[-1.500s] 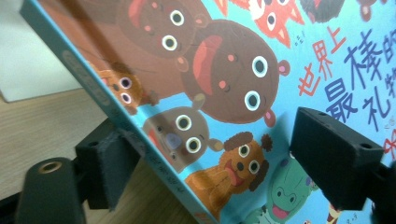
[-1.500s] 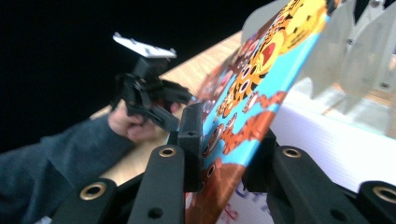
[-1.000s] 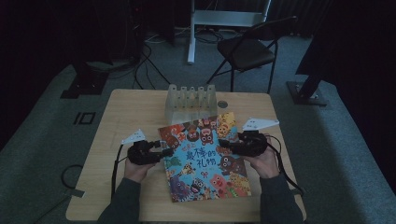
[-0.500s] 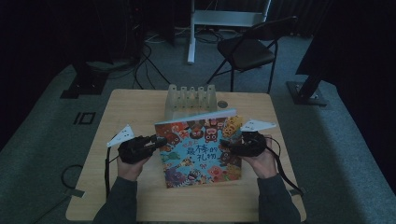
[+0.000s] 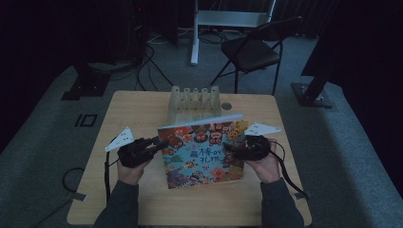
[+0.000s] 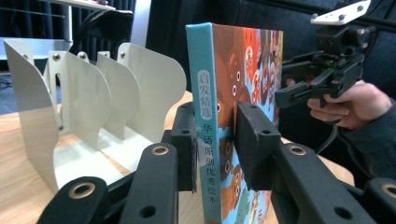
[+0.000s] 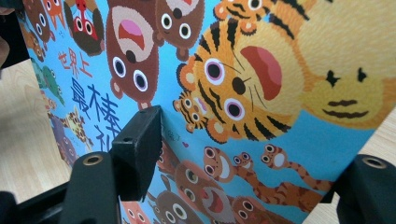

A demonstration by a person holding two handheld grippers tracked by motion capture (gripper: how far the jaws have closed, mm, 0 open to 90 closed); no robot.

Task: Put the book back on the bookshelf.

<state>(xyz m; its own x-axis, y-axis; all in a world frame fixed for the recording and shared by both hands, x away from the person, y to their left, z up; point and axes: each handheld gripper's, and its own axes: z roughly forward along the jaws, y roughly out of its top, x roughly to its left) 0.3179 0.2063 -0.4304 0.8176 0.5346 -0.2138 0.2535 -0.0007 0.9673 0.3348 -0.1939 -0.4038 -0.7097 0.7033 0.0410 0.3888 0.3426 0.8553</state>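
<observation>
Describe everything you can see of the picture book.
The picture book is a thin hardcover with a glossy blue cover crowded with cartoon animals, a tiger among them, and a teal spine bearing Chinese characters. It stands tilted up on its lower edge on the wooden table, before the white divider rack. The left tongs clamp its spine.
</observation>
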